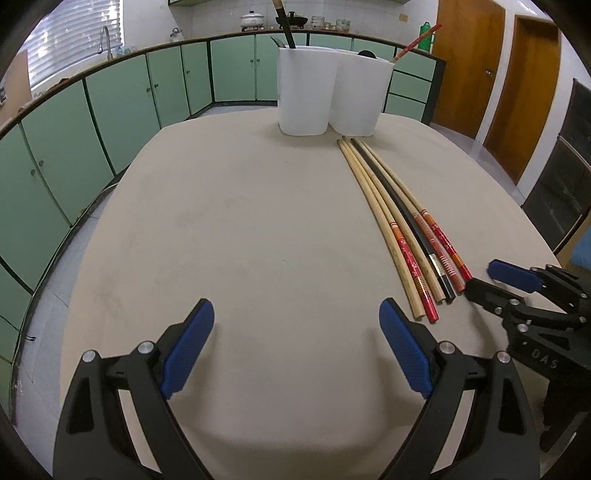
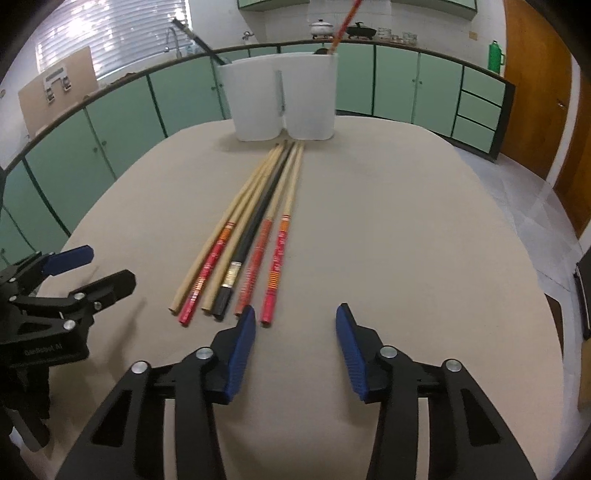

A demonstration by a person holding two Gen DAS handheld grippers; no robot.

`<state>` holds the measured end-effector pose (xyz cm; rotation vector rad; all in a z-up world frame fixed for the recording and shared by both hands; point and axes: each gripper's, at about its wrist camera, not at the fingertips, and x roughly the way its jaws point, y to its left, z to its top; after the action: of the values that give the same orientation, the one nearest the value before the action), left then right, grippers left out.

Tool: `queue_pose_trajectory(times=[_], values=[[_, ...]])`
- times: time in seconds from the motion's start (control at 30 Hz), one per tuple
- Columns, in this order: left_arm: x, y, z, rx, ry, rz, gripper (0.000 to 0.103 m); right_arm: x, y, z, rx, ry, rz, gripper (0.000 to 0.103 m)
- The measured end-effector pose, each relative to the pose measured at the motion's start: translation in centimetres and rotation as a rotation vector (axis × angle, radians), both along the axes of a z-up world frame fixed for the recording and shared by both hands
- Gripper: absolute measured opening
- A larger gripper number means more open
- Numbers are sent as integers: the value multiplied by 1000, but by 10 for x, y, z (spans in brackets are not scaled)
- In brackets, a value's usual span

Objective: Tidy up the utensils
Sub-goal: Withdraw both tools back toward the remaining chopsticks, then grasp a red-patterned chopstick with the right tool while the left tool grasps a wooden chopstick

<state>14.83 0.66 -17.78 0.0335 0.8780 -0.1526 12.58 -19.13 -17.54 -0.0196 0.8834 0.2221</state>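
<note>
The left hand-held gripper [image 1: 297,347] hovers wide and empty over the bare beige counter [image 1: 221,229]. Six long chopsticks [image 2: 245,243], wooden, red-ended and one black, lie bundled mid-counter, tips toward the white twin-cup plastic holder [image 2: 282,101] at the far edge. The right hand-held gripper [image 2: 295,349], half-closed, holds nothing, seemingly lining up on the rightmost stick.

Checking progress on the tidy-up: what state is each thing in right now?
Left tongs: open, empty.
Right tongs: open, empty.
Chopsticks: six lying side by side on the table.
White holder: upright, one red-ended chopstick and a dark utensil standing inside.
</note>
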Motion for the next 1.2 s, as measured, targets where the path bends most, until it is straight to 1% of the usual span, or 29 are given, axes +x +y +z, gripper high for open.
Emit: queue_pose_trajectory(times=[0.03, 0.07, 0.13, 0.2, 0.23, 0.33, 0.5, 0.6, 0.83, 1.03, 1.1, 1.13, 1.17, 1.2], values=[[0, -1, 0, -1, 0, 0, 88, 1, 2, 0, -7, -2, 2, 37], [0, -2, 1, -2, -1, -2, 88, 3, 3, 1, -1, -2, 8, 30], [-1, -3, 0, -3, 0, -7, 88, 5, 3, 1, 12, -1, 12, 23], [-1, -6, 1, -6, 0, -14, 88, 6, 3, 0, 23, 1, 20, 9], [-2, -8, 1, -6, 0, -18, 88, 6, 3, 0, 29, 2, 21, 7], [-1, -14, 1, -10, 1, -36, 88, 4, -1, 1, 32, 0, 13, 7], [0, -26, -1, -26, 7, -65, 88, 3, -17, 0, 43, 2, -34, 6], [1, -34, -3, -15, 10, -75, 88, 3, -23, 0, 48, 3, -44, 6], [7, -41, -14, 28, 47, -65, 88, 3, -24, -1, 54, 3, -45, 6], [5, -41, -13, 38, 48, -49, 87, 3, -23, -2, 51, 3, -37, 6], [3, -42, -12, 35, 42, -52, 80, 2, -21, -2, 44, 1, -34, 7], [3, -42, -11, 31, 40, -54, 78, 2, -21, -2, 40, 0, -33, 7], [2, -43, -11, 27, 40, -57, 72, 3, -21, -2, 39, 1, -32, 7], [1, -44, -10, 15, 37, -62, 63, 3, -21, -2, 39, 1, -31, 7]])
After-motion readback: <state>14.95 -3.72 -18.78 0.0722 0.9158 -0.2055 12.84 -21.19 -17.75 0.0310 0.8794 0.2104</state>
